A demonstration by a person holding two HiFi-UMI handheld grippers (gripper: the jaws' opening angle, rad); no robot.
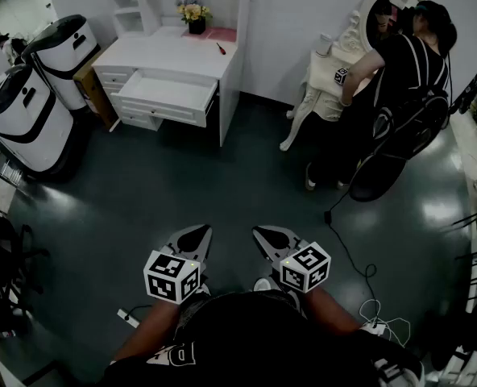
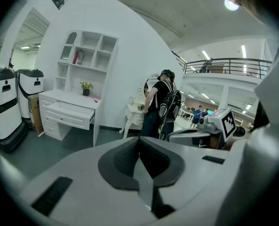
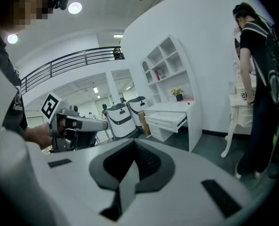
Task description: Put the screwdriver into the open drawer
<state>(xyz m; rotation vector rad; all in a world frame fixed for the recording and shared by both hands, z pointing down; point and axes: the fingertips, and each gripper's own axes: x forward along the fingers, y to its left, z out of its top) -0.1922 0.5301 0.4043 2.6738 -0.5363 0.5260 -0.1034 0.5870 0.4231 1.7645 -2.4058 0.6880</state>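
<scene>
Screwdriver (image 1: 220,47): lies flat on the right part of the white bench (image 1: 174,55); long axis slants, and the tip end is too small to tell.
Drawer (image 1: 164,95): open, below-left of it.
Left claw (image 1: 200,234): closed, empty, well apart from the bench.
Right claw (image 1: 263,235): closed, empty.

Nothing readable — no text, label or number.

Dark glossy floor (image 1: 222,184), white wall (image 1: 295,22), ornate white vanity (image 1: 319,67) w/ mirror (image 1: 381,18).
</scene>
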